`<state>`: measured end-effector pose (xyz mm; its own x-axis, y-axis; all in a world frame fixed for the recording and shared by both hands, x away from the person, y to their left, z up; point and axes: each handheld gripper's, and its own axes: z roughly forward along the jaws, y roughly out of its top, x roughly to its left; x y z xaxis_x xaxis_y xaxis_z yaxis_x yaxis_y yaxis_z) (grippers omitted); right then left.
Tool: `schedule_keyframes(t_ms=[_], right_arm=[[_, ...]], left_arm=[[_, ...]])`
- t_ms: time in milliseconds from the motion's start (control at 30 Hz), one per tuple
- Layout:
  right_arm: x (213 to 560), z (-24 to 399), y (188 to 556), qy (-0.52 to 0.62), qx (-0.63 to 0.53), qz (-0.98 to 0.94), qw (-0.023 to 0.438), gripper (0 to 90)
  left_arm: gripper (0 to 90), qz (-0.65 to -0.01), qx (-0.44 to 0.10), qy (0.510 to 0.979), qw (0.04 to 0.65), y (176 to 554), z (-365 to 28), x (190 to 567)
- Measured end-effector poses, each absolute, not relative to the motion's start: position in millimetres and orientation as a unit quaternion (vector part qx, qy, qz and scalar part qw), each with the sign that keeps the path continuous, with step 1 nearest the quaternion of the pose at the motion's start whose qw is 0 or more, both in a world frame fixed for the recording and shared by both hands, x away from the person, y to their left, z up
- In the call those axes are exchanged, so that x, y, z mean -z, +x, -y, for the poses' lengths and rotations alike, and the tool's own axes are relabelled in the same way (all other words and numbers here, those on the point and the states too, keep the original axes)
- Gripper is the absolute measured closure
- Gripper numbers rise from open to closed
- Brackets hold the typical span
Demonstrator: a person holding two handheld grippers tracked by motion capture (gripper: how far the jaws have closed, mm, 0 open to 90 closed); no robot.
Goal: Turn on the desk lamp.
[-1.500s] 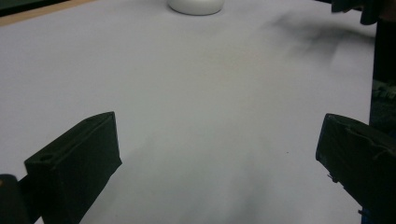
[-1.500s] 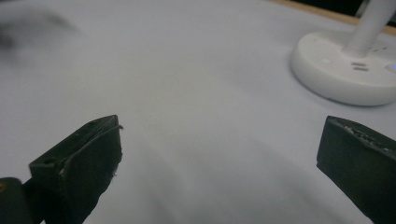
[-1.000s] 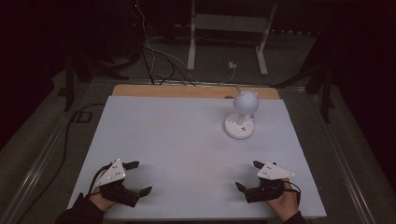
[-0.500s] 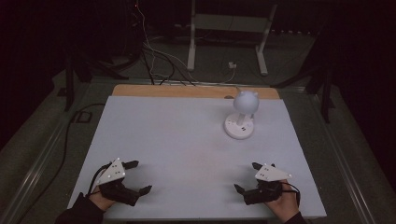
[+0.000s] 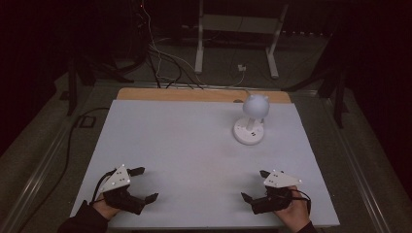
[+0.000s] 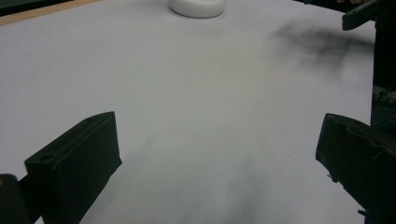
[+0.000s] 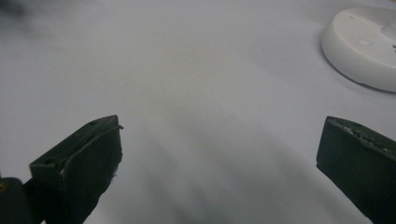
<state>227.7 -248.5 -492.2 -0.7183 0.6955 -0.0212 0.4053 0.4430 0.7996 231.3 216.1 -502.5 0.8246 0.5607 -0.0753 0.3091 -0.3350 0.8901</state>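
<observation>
Both grippers rest low at the near edge of the table [image 5: 160,131], the left gripper [image 5: 141,184] at the near left and the right gripper [image 5: 253,185] at the near right, each with its jaws spread wide and nothing between them. The one thing to work on is the lamp [image 5: 251,119] — a small white one with a round base and a ball-shaped head with two little ears — standing upright at the far right, well apart from both grippers.

The right gripper looks the better choice for the reach, since the lamp base [image 7: 364,46] sits ahead of it and off to its right; the left gripper sees the base [image 6: 197,7] only far across the table. A good approach is to travel forward low, swing toward the lamp, and keep the jaws released until they straddle the thin stem below the head — the head itself is round and likely to slip. The base seems light, so a slow, centred closing should keep the lamp from tipping or sliding
</observation>
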Motion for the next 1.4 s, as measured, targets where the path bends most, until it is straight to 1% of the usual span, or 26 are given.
schedule_keyframes(t_ms=[267,500,967,1400], right_arm=[[482.0,243.0,224.8,0.327,-0.41,-0.834,0.172,0.0],[466.5,241.4,224.6,0.332,-0.428,-0.821,0.178,0.0],[445.0,238.4,233.7,0.337,-0.434,-0.809,0.21,0.1],[416.7,235.5,252.2,0.334,-0.453,-0.79,0.244,0.1]], left_arm=[[0.4,-0.27,-0.121,0.808,0.51,231.6,-215.7,502.8],[0.4,-0.27,-0.121,0.808,0.509,231.5,-214.8,503.0],[0.4,-0.27,-0.123,0.808,0.509,231.0,-215.0,502.5],[0.4,-0.271,-0.122,0.806,0.512,230.8,-215.3,502.0]])
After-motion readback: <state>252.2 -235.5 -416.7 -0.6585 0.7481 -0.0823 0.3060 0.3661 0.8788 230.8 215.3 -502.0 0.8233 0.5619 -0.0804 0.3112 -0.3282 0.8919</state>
